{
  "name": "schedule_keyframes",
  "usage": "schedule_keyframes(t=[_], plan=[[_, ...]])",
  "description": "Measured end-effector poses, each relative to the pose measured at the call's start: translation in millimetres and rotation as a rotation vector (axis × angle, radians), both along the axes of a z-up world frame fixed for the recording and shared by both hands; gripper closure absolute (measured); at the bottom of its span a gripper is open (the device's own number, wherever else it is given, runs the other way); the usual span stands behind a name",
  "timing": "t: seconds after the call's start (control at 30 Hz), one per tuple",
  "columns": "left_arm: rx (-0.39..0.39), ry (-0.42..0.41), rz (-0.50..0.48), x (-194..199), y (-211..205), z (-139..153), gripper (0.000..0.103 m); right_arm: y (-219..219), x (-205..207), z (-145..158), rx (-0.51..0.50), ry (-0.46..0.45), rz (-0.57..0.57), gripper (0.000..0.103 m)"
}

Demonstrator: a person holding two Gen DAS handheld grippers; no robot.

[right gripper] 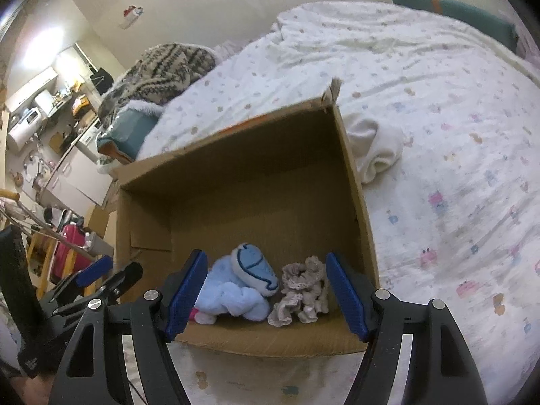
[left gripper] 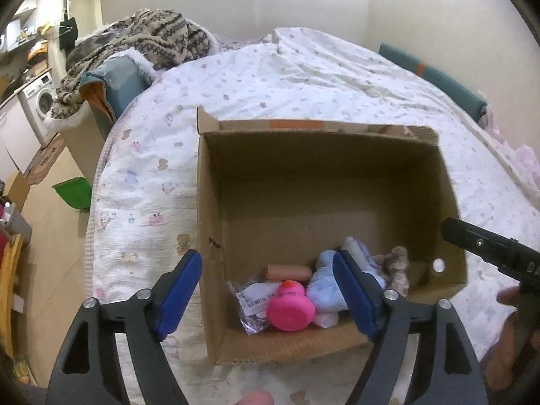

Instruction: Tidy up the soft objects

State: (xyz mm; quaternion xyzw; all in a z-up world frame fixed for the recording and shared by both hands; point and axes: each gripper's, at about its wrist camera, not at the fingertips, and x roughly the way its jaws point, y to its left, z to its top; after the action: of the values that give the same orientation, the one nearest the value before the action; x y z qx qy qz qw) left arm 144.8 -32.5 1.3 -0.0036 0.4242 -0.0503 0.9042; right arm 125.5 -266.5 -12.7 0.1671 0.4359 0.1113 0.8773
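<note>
An open cardboard box [left gripper: 337, 175] stands on the bed [left gripper: 303, 77]. At its near end lie a pink rubber duck [left gripper: 291, 307], a light blue plush [left gripper: 325, 290], a beige lace scrunchie [left gripper: 396, 268], a tan sausage-like toy [left gripper: 288, 271] and a crinkly wrapper [left gripper: 251, 305]. My left gripper [left gripper: 266, 298] is open and empty, above the box's near left corner. My right gripper [right gripper: 266, 298] is open and empty, above the blue plush [right gripper: 243, 287] and scrunchie [right gripper: 302, 290] in the box [right gripper: 256, 182]. A white cloth [right gripper: 374, 148] lies on the bed beside the box's right wall.
A striped fuzzy blanket [left gripper: 141, 44] and teal cushion [left gripper: 114, 84] sit at the bed's far left. A teal headboard pad [left gripper: 435, 74] lines the far right. The floor left of the bed holds a green dustpan [left gripper: 74, 190] and a washing machine [left gripper: 38, 101].
</note>
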Motion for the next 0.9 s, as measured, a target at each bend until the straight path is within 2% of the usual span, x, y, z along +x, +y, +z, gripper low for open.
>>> schedule_keyframes(t=[0.1, 0.17, 0.23, 0.47, 0.6, 0.8, 0.9], plan=[[-0.029, -0.023, -0.010, -9, 4, 10, 0.011, -4, -9, 9, 0.000, -0.034, -0.017, 0.019], [-0.024, -0.053, -0.010, -16, 7, 17, 0.007, -6, -16, 15, 0.002, -0.054, -0.026, 0.006], [-0.024, -0.070, -0.001, -23, 10, 23, 0.002, -7, -24, 21, -0.013, -0.075, -0.032, 0.001], [-0.076, -0.103, 0.021, -51, 29, 38, 0.001, -7, -48, 30, -0.039, -0.106, -0.063, 0.000], [-0.011, -0.116, 0.048, -68, 31, 40, 0.001, -1, -65, 34, -0.062, -0.138, -0.071, 0.000], [-0.036, -0.099, 0.056, -91, 35, 40, 0.001, 9, -90, 33, -0.099, -0.146, -0.071, 0.000], [0.010, -0.137, 0.073, -102, 31, 41, 0.001, 14, -99, 31, -0.102, -0.144, -0.068, 0.000]])
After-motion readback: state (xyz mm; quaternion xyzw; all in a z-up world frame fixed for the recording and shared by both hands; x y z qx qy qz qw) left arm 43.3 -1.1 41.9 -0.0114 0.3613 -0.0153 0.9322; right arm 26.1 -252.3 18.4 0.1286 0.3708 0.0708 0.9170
